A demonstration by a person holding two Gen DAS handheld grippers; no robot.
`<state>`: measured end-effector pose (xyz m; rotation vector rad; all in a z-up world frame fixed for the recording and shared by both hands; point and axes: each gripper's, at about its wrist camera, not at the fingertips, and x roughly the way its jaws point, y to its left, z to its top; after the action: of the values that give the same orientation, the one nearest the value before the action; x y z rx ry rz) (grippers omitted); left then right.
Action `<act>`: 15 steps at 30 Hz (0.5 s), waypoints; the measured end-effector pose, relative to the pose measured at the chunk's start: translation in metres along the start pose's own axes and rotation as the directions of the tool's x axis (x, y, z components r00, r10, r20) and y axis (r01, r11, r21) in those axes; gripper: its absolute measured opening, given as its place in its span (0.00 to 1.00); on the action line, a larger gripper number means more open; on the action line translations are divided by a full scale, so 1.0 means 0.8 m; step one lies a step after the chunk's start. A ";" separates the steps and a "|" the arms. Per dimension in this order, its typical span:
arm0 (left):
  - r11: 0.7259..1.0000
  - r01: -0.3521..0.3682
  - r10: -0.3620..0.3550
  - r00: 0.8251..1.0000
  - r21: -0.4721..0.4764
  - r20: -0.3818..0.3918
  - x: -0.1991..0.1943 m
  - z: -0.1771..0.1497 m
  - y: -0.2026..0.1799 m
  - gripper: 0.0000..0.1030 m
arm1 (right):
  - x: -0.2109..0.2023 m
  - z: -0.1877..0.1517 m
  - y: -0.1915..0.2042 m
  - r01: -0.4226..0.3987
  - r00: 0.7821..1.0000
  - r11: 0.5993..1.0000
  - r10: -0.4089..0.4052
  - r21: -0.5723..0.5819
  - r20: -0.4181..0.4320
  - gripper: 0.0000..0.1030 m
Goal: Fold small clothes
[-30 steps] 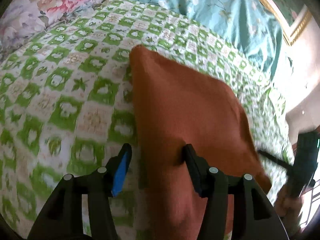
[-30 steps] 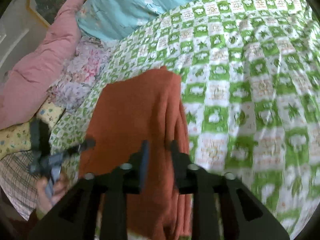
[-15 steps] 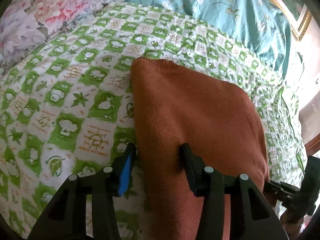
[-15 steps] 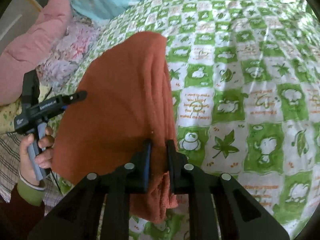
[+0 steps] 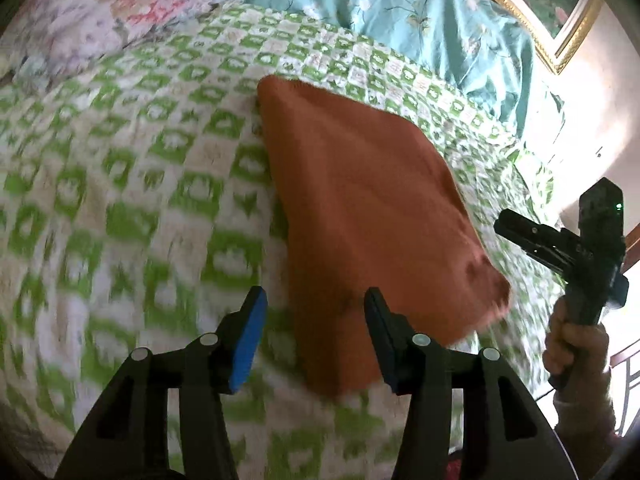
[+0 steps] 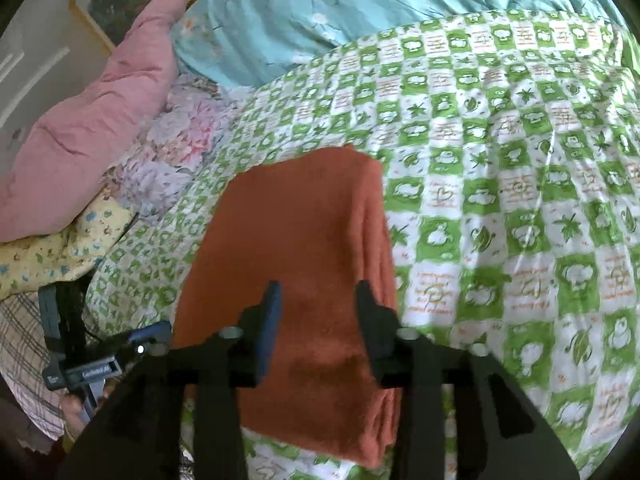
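Soft, light, limp orange knit garment [image 6: 296, 240], folded on the bed [image 6: 520, 208]; best pinched at the near stacked edge. Left hand-held gripper [image 5: 316, 320] spread, apparently empty through blur; right hand-held gripper [image 6: 318, 300] just opening, cloth unpinched beneath.

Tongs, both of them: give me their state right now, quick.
Left tongs: open, holding nothing; the orange garment lies below.
Right tongs: open, jaws just opened, nothing gripped.

Rust-orange folded cloth [image 6: 304, 240] on green-and-white checked bedspread [image 6: 500, 200]; teal floral quilt [image 6: 320, 12] at twelve o'clock, pink pillow [image 6: 92, 128] at ten.
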<state>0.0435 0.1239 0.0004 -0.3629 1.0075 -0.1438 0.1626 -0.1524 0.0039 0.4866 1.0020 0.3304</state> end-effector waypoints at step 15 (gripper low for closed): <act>0.969 -0.219 0.206 0.972 0.118 0.114 0.013 -0.074 -0.033 0.51 | -0.021 -0.081 -0.029 -0.011 1.000 0.996 0.013 0.086 -0.020 0.43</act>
<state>0.0003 0.0828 -0.0266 -0.1404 0.9248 0.0035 0.0994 -0.1646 -0.0250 0.5684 1.0370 0.3048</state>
